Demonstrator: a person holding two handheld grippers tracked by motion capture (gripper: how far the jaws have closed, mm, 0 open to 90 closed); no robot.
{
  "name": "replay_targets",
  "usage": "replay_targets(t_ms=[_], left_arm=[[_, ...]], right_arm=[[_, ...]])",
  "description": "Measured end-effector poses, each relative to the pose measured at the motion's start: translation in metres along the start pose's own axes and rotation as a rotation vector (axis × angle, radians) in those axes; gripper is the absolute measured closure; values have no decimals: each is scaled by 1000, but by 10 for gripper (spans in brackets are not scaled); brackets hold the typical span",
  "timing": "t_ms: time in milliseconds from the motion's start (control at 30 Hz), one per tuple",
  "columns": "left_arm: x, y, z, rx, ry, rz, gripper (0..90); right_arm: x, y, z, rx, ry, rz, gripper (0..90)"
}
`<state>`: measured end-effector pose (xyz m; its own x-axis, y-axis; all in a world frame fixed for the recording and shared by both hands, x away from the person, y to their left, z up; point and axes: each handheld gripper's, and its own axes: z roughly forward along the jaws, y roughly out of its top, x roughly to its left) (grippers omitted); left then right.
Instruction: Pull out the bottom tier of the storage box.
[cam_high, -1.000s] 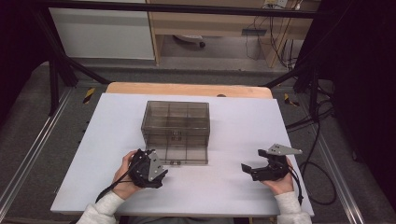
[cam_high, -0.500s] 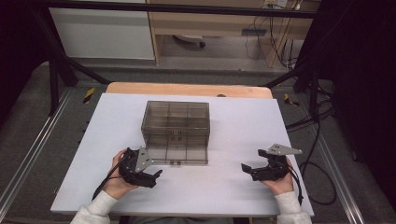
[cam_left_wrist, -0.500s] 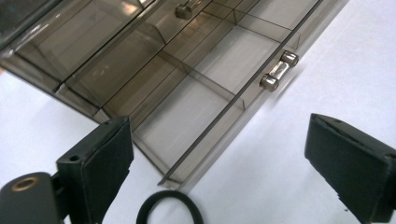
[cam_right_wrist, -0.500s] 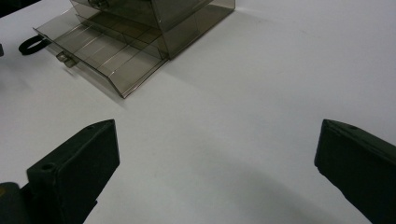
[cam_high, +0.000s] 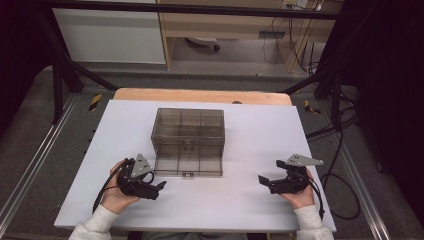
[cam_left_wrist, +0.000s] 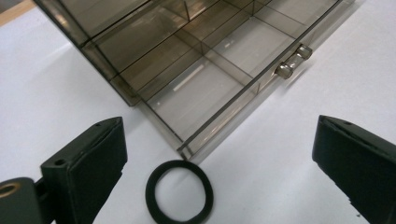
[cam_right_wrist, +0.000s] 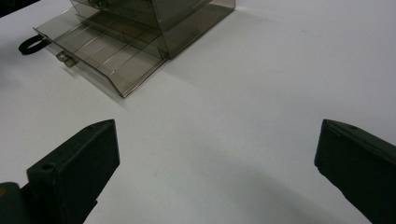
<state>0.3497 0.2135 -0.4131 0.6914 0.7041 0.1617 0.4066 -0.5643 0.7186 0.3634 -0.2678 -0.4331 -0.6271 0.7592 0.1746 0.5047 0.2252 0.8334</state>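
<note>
A smoky clear drawer box (cam_high: 187, 131) stands mid-table with its bottom drawer (cam_high: 187, 165) pulled out toward me. In the left gripper view a black rubber ring (cam_left_wrist: 179, 191) lies flat on the white table just off the drawer's front corner (cam_left_wrist: 184, 149). My left gripper (cam_left_wrist: 219, 140) is open around it; its jaws have just been opening and neither pad touches the ring. The drawer's small handle (cam_left_wrist: 293, 59) sits further along the front. From above, the left gripper (cam_high: 159, 187) rests left of the drawer front. My right gripper (cam_high: 262, 180) stands open over bare table to the right, its own view (cam_right_wrist: 217, 135) holding nothing.
The white tabletop (cam_high: 260, 135) has a wooden strip (cam_high: 200, 95) at its far edge. The drawer's compartments (cam_left_wrist: 210, 84) look empty. In the right gripper view the ring (cam_right_wrist: 30, 44) and the drawer (cam_right_wrist: 102, 51) lie far off. Cables (cam_high: 340, 165) trail at the right.
My left gripper has drawn back to the left, away from the drawer front, and its jaws have spread wider. The right gripper has stayed put.
</note>
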Motion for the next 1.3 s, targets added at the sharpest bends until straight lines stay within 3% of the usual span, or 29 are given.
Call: replay_targets(t_ms=[367, 600, 867, 1300], left_arm=[[18, -10, -7, 1, -39, -108, 25], [26, -17, -9, 6, -25, -137, 58], [38, -25, -8, 17, -23, -197, 95], [46, -32, -2, 43, -4, -234, 214]], right_arm=[[0, 0, 0, 3, 0, -3, 7], [0, 0, 0, 3, -2, 2, 6], [0, 0, 0, 2, -4, 4, 7], [0, 0, 0, 4, -7, 3, 7]])
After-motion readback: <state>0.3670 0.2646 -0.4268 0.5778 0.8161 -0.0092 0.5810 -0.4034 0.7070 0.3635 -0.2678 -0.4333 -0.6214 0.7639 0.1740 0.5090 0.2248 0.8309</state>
